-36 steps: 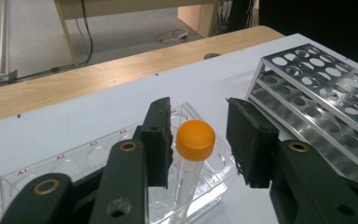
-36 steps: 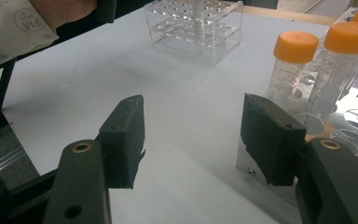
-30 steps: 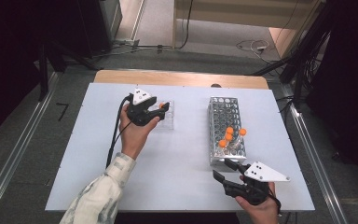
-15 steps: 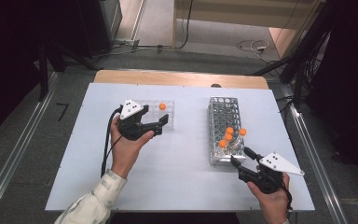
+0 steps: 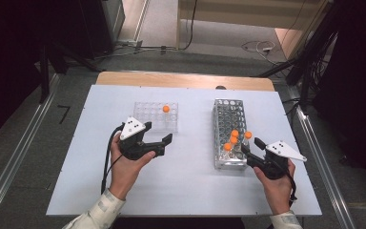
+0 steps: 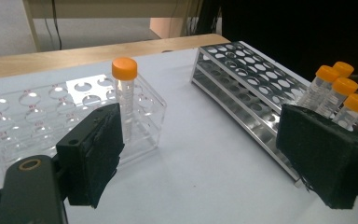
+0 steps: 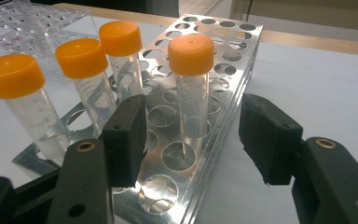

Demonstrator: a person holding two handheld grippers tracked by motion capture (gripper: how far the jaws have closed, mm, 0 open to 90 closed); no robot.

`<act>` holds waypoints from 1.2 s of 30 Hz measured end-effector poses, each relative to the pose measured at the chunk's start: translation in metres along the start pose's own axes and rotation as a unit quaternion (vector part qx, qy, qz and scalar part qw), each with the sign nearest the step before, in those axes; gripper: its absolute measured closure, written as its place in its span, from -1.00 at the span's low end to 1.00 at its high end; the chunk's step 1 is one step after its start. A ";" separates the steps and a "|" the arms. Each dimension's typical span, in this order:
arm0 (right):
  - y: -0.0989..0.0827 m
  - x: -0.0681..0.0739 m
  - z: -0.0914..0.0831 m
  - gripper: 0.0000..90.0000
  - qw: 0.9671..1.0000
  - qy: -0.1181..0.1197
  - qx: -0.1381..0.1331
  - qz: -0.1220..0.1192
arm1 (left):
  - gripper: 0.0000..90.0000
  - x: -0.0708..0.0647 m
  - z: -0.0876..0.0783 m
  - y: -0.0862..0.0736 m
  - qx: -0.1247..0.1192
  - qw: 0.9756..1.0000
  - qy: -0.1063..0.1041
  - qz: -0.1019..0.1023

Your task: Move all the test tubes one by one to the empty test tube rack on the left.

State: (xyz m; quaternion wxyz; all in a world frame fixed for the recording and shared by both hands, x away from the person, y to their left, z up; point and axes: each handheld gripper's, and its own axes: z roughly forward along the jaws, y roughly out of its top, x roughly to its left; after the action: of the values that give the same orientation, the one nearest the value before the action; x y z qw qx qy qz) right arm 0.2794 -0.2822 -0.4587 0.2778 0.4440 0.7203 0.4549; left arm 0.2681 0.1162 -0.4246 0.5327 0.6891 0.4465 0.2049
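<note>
One orange-capped tube (image 5: 166, 109) (image 6: 125, 93) stands alone in the clear plastic rack (image 5: 148, 117) (image 6: 37, 116). My left gripper (image 5: 165, 145) (image 6: 209, 158) sits just in front of that rack; its jaws have just been opening, stand wide and hold nothing. Several orange-capped tubes (image 5: 235, 136) (image 6: 335, 93) fill the near end of the metal rack (image 5: 230, 114) (image 7: 223, 56). My right gripper (image 5: 251, 145) (image 7: 196, 140) points at them; its jaws have just been closing. One tube (image 7: 192, 79) stands ahead, in line with the gap, and the pads are off it.
The white table (image 5: 190, 186) has bare room between the two racks and along its near edge. A wooden strip (image 5: 181, 80) runs along the far edge. Cables trail from both grippers toward the person's hands.
My left gripper has drawn back from the clear rack and opened, leaving the tube standing there. My right gripper has moved forward to the tubes at the metal rack's near end.
</note>
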 end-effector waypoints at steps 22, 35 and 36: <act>0.013 -0.002 0.006 0.60 1.000 0.004 -0.019 -0.015 | -0.65 0.004 -0.005 -0.008 0.002 1.000 -0.001 -0.007; 0.043 0.009 -0.050 0.60 0.997 0.033 -0.073 -0.020 | -0.65 0.006 -0.009 -0.008 0.000 1.000 -0.001 -0.010; 0.042 0.011 -0.052 0.60 0.997 0.039 -0.071 -0.020 | -0.65 0.006 -0.010 -0.008 0.001 1.000 -0.002 -0.009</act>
State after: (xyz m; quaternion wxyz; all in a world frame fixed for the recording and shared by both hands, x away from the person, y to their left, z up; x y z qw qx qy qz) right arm 0.2483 -0.2855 -0.3983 0.2897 0.3906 0.7050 0.5161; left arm 0.2608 0.1266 -0.4294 0.5351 0.6856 0.4520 0.1985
